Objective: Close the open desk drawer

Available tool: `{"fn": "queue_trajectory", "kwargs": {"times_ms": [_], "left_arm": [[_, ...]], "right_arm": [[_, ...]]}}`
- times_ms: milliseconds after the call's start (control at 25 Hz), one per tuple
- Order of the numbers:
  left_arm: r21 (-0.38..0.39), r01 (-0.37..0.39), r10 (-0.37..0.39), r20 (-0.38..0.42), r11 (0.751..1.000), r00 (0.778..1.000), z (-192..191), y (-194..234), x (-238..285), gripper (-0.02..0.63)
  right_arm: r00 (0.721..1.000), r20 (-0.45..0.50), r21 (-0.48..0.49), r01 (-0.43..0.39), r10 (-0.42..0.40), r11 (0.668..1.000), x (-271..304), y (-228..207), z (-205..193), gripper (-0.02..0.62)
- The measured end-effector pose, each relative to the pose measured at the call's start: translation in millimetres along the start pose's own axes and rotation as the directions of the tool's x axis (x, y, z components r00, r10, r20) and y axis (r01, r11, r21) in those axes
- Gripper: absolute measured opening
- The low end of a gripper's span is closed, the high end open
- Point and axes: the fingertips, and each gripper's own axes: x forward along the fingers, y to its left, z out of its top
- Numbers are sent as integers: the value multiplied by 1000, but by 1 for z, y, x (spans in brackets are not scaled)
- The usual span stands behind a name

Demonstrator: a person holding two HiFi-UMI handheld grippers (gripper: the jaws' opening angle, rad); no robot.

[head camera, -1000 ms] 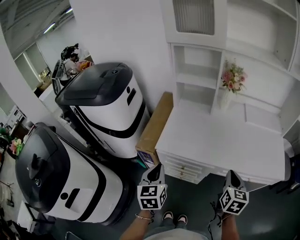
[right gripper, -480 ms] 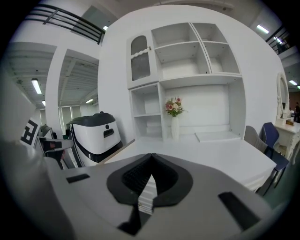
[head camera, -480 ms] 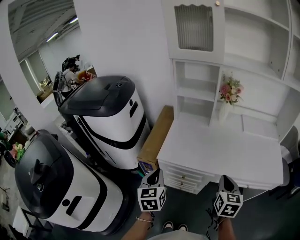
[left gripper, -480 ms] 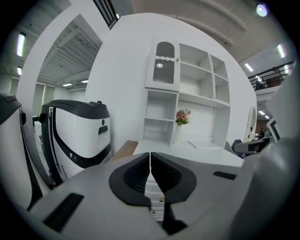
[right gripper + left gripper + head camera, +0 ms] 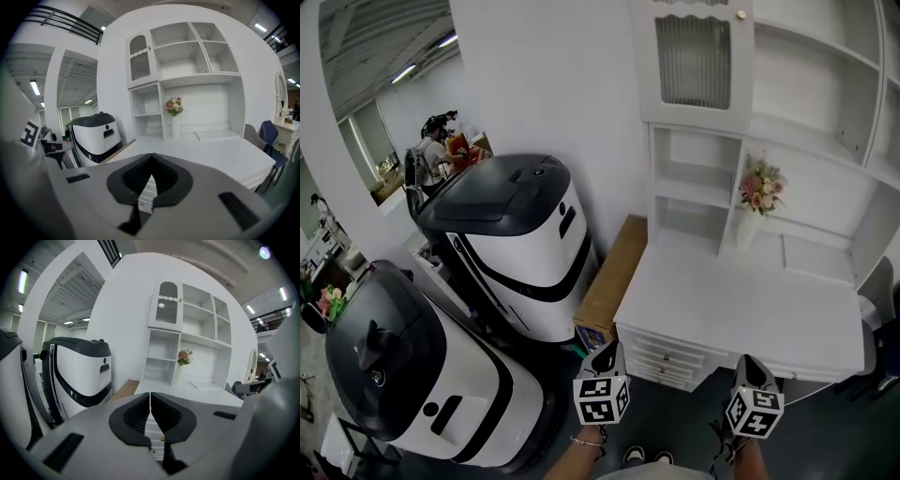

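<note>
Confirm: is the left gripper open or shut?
Shut. In its own view the left gripper has both jaws meeting along a thin seam, nothing between them.

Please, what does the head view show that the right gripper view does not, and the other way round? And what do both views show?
Only the head view: the right gripper seen from above, the person's shoes, and a person standing in the far room.
Only the right gripper view: the blue chair and the mirror at the right, and that gripper's jaws close up, shut with nothing between them.
Both: the white desk, the vase of flowers, the glass-door cabinet, the white-and-black machine and the flat cardboard box.
</note>
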Motion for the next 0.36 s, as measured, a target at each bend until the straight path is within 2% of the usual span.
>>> {"fn": "queue_trajectory", "kwargs": {"times_ms": [360], "left_arm": [[-4, 0, 0, 2, 1000, 1000, 1, 5, -3, 25]], "right_arm": [[1000, 3, -5, -5, 5, 1000, -2, 6, 1, 5]]}}
